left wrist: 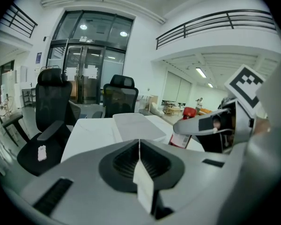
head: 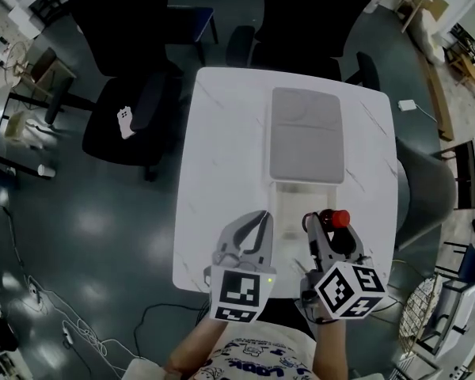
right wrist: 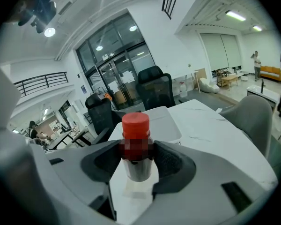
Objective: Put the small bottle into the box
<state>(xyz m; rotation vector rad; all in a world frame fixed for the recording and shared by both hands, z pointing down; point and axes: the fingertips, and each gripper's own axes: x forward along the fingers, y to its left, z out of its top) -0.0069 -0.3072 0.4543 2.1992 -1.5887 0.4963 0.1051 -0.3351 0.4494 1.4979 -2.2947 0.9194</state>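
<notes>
White bench [head: 222, 133] bears the box [head: 305, 145], and near its front edge the right tongs [head: 321, 222] grip the red-capped small bottle [head: 338, 218], the left tongs [head: 262, 218] closed on nothing.

Left grey moulded-plastic two-jaw gripper [head: 262, 214], black ribbed pads [left wrist: 124, 162], black-and-white square-marker cube [head: 241, 294] that bore a small green light, right grey gripper [head: 322, 223] was alike, its marker cube [head: 350, 290] likewise patterned, wearer had on a white shirt with blue print [head: 253, 364].
</notes>
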